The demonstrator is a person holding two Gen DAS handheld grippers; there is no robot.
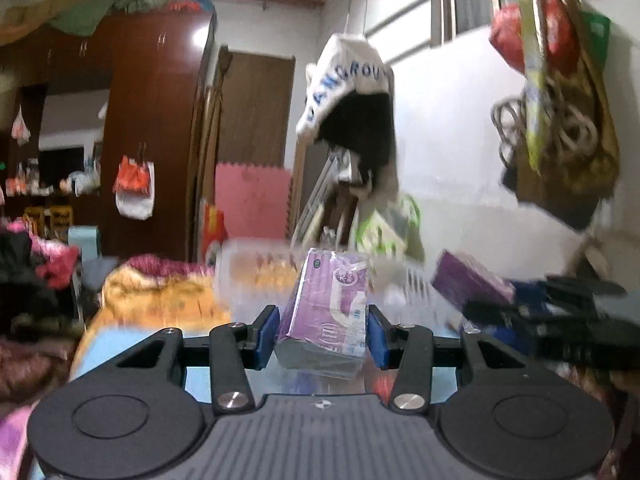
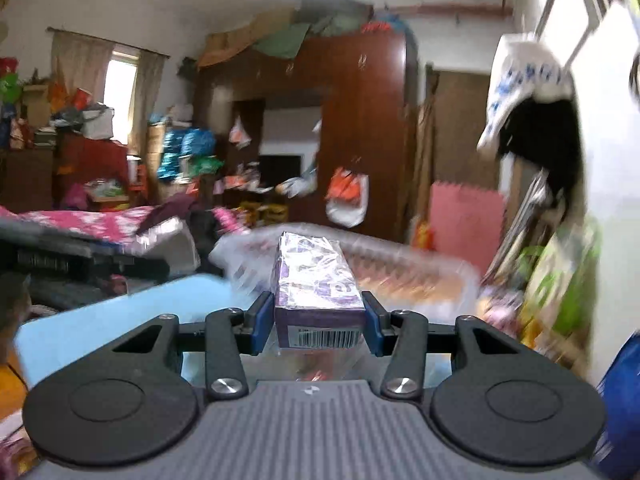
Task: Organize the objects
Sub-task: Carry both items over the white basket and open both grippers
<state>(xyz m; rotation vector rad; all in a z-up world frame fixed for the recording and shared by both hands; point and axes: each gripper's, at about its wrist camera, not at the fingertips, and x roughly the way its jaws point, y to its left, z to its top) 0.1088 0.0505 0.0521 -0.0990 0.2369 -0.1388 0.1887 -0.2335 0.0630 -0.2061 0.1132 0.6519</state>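
Note:
My left gripper [image 1: 322,332] is shut on a purple tissue pack [image 1: 326,312] in clear wrap, held tilted in the air. My right gripper [image 2: 316,322] is shut on a second purple tissue pack [image 2: 316,284], barcode end toward the camera. In the left wrist view the right gripper [image 1: 560,312] shows at the right with its purple pack [image 1: 468,280]. In the right wrist view the left gripper's black body [image 2: 60,256] shows at the left. A clear plastic bin [image 2: 400,268] lies blurred just beyond both packs; it also shows in the left wrist view [image 1: 256,276].
A light blue surface [image 2: 120,312] lies below the grippers. A bed with orange and pink bedding [image 1: 160,300] is behind. A dark wooden wardrobe [image 2: 360,120], a pink foam mat [image 1: 252,200] and hanging bags [image 1: 560,120] on the white wall surround the area.

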